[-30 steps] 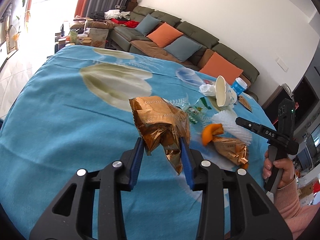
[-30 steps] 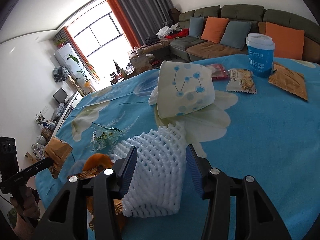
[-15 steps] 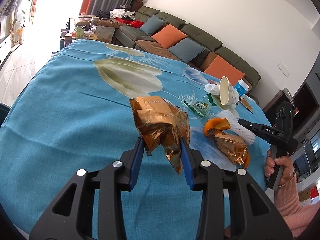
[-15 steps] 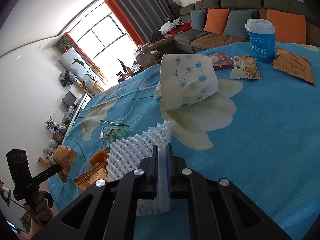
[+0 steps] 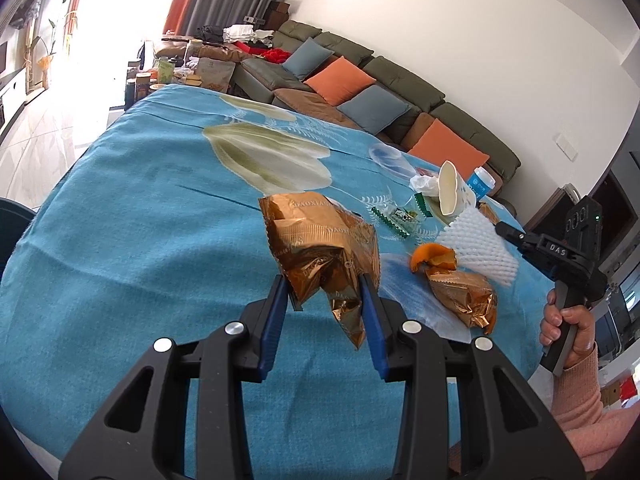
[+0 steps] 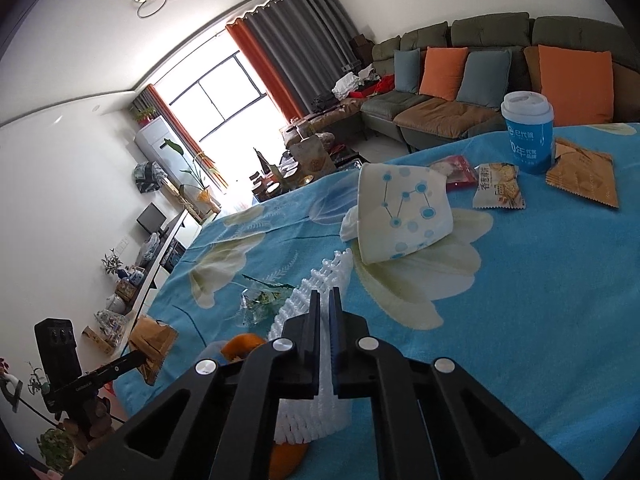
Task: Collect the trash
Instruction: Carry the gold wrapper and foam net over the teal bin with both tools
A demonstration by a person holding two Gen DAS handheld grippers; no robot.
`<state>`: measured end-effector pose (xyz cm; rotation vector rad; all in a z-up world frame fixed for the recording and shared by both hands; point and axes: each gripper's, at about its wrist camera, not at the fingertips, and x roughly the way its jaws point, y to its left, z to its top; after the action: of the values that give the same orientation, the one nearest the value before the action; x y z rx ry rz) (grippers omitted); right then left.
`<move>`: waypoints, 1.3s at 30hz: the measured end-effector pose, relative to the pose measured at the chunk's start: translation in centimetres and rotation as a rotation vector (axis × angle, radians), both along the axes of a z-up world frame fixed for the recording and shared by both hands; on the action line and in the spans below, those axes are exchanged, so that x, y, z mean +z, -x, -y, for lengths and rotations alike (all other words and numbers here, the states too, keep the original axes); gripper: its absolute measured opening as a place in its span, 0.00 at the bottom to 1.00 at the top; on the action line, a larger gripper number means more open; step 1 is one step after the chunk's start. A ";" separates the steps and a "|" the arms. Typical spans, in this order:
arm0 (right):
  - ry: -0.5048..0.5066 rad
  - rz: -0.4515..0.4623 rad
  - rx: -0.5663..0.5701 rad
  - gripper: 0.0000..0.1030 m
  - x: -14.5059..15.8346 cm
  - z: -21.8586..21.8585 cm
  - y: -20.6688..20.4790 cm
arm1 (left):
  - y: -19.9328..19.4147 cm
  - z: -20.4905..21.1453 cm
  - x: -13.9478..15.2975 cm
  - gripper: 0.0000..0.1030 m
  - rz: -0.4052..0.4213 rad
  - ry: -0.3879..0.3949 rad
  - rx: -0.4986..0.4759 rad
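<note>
Left wrist view: left gripper [image 5: 325,286], jaws partly closed and clamped on a crumpled gold foil wrapper [image 5: 320,248], held clear above the blue floral tablecloth [image 5: 140,240]. Toward the table's right edge lie an orange peel [image 5: 432,256], a second gold wrapper [image 5: 464,296] and a clear green-trimmed wrapper [image 5: 396,216]. Right wrist view: right gripper [image 6: 324,300], jaws nearly together, pinching a white foam fruit net [image 6: 320,400]; its lower end appears lifted off the cloth, though the gripper body hides it. Beyond: a tipped paper cup [image 6: 404,212] touching a crumpled tissue [image 6: 349,222]; near the far edge, an upright blue cup [image 6: 528,136], a cracker packet [image 6: 498,186] and a brown sachet [image 6: 582,178].
</note>
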<state>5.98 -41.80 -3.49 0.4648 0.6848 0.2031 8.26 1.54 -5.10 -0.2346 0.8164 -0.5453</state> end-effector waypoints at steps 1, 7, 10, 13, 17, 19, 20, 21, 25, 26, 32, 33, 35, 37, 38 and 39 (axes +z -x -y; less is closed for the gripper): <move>0.001 0.009 0.003 0.03 0.2 -0.1 0.1 | 0.1 -0.1 0.1 0.35 0.003 -0.001 0.002; -0.002 0.069 0.022 0.03 2.2 -0.7 0.4 | 0.6 -0.8 0.5 0.36 0.021 0.002 0.014; -0.018 0.102 0.039 0.03 3.0 -1.1 0.6 | 0.9 -1.1 0.8 0.35 0.031 0.001 0.020; -0.028 0.127 0.063 0.03 3.8 -2.0 0.6 | 1.2 -1.5 1.1 0.35 0.042 -0.001 0.025; -0.042 0.158 0.109 0.03 4.5 -3.6 0.2 | 1.8 -2.0 1.7 0.35 0.060 -0.005 0.030; -0.052 0.162 0.137 0.03 4.7 -4.5 -0.2 | 2.2 -2.3 2.0 0.35 0.069 -0.010 0.035; -0.056 0.162 0.150 0.03 4.7 -5.0 -0.5 | 2.3 -2.5 2.1 0.36 0.073 -0.012 0.039; -0.060 0.162 0.165 0.03 4.6 -5.7 -0.8 | 2.5 -2.7 2.3 0.35 0.077 -0.014 0.043; -0.071 0.160 0.220 0.03 4.4 -8.4 -1.8 | 3.2 -3.8 2.7 0.36 0.092 -0.023 0.066; -0.075 0.159 0.235 0.03 4.5 -9.2 -2.1 | 3.3 -4.0 2.8 0.35 0.094 -0.026 0.072; -0.098 0.157 0.310 0.03 4.5 -13.3 -3.9 | 4.3 -6.6 3.5 0.35 0.108 -0.041 0.133; -0.096 0.156 0.321 0.03 4.5 -14.0 -4.2 | 4.5 -7.2 3.6 0.35 0.111 -0.043 0.145; -0.098 0.153 0.344 0.03 4.4 -15.3 -4.6 | 4.8 -8.0 3.7 0.36 0.114 -0.045 0.167; -0.098 0.148 0.366 0.03 4.4 -16.7 -5.1 | 5.0 -9.1 3.8 0.36 0.116 -0.048 0.194; -0.100 0.146 0.376 0.03 4.3 -17.2 -5.3 | 5.2 -9.5 3.9 0.35 0.116 -0.049 0.205; -0.101 0.143 0.388 0.03 4.3 -17.9 -5.6 | 5.2 -10.0 3.9 0.36 0.115 -0.050 0.216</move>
<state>11.62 -23.90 0.79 0.4059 0.6209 0.6338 3.07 11.53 -1.19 -0.2397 0.6826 -0.3323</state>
